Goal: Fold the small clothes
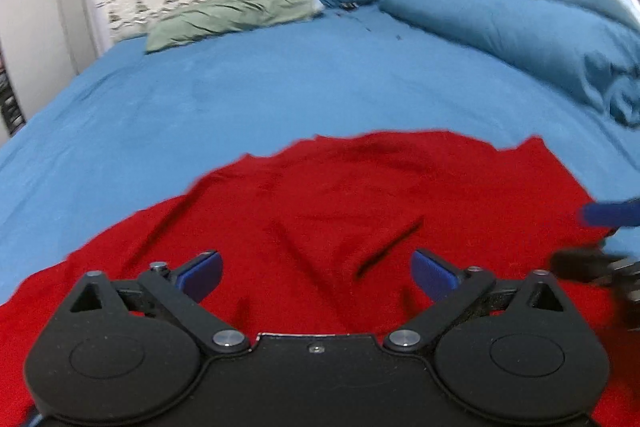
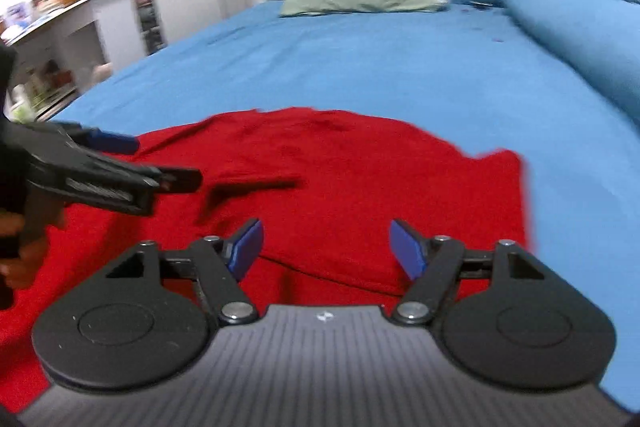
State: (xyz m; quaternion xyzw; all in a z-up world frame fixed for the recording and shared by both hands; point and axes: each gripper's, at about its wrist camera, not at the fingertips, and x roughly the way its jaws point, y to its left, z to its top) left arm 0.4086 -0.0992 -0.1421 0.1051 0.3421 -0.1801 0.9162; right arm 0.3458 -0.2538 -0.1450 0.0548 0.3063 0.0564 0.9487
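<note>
1. Flat on the blue bedsheet lay the red garment, well short of the green pillow.
2. Above the garment hovered the left gripper, fingers spread, pinching nothing.
3. Beside it hung the right gripper, fingers likewise spread, empty.

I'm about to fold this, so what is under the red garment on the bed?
The red knit garment lies on the blue bed sheet. Anything else beneath is covered.
</note>
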